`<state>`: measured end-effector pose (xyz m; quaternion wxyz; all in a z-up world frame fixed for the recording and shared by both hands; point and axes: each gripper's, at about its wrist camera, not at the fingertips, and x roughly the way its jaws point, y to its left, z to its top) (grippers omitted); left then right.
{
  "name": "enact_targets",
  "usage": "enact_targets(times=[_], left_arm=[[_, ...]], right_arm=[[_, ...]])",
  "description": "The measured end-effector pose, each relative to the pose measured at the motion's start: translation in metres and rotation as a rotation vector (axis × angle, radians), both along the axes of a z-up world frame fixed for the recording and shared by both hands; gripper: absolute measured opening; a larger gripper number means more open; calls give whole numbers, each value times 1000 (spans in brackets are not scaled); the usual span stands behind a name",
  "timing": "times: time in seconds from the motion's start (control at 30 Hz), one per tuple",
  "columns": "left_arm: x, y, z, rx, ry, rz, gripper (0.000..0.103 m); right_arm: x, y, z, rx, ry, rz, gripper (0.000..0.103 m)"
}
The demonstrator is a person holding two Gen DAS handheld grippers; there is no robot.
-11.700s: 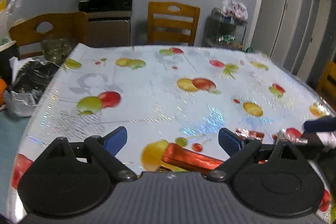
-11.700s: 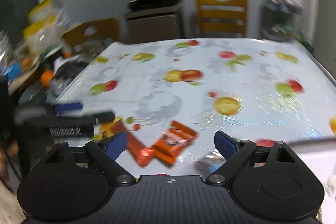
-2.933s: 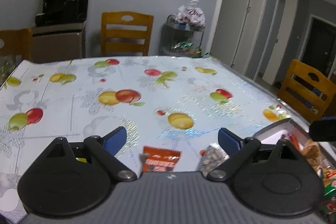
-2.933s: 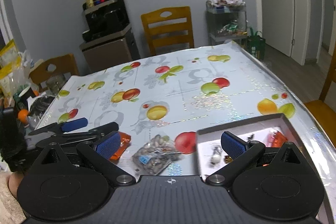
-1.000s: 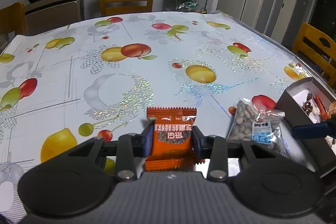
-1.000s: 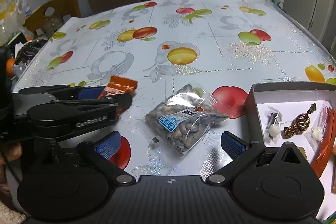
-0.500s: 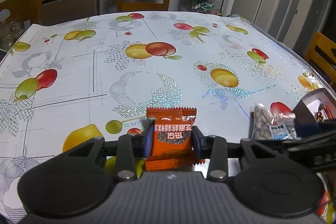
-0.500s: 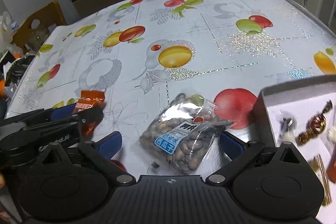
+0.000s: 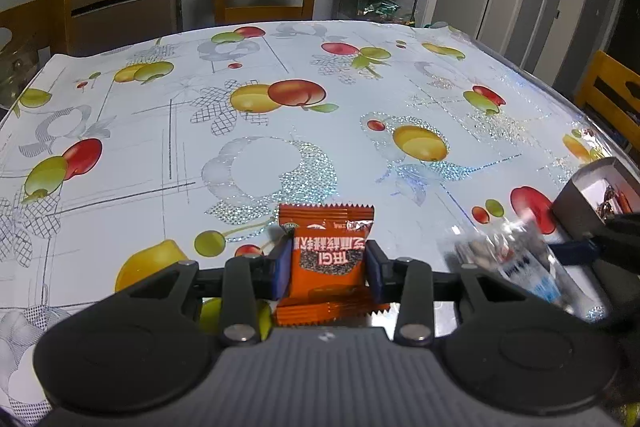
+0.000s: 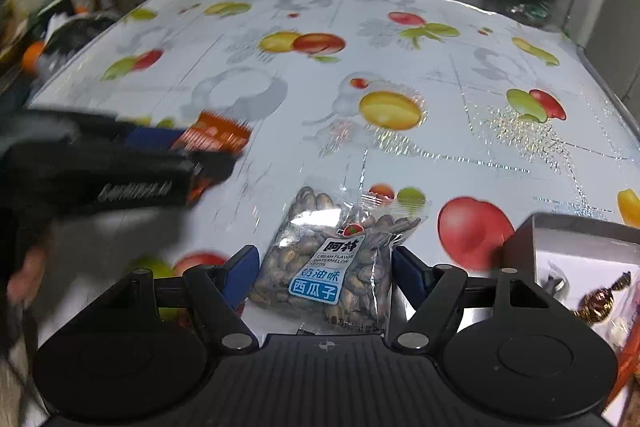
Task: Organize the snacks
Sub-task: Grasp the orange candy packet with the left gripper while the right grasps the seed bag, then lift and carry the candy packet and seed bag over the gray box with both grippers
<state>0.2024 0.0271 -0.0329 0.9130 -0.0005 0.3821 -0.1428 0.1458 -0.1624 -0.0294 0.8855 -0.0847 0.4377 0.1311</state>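
Orange snack packet clamped in the left hand-held gripper above the fruit-patterned tabletop. Right hand-held gripper closing around the clear watermelon-seed bag, pads not yet pressing, beside the grey box.

The right gripper had its jaws closing around a clear bag of watermelon seeds on the fruit-patterned tabletop, beside a grey box.
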Motion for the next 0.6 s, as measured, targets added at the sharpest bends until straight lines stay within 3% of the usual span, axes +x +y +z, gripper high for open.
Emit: enact_targets(times=[0.23, 0.33, 0.6], left_arm=[[-11, -11, 1, 18, 11, -44, 37], [-31, -20, 0, 77, -8, -56, 37], [-106, -25, 0, 94, -24, -44, 37]], right_arm=[[-48, -11, 1, -24, 20, 55, 72], [-67, -18, 2, -34, 29, 67, 72], [-99, -31, 1, -13, 27, 85, 73]])
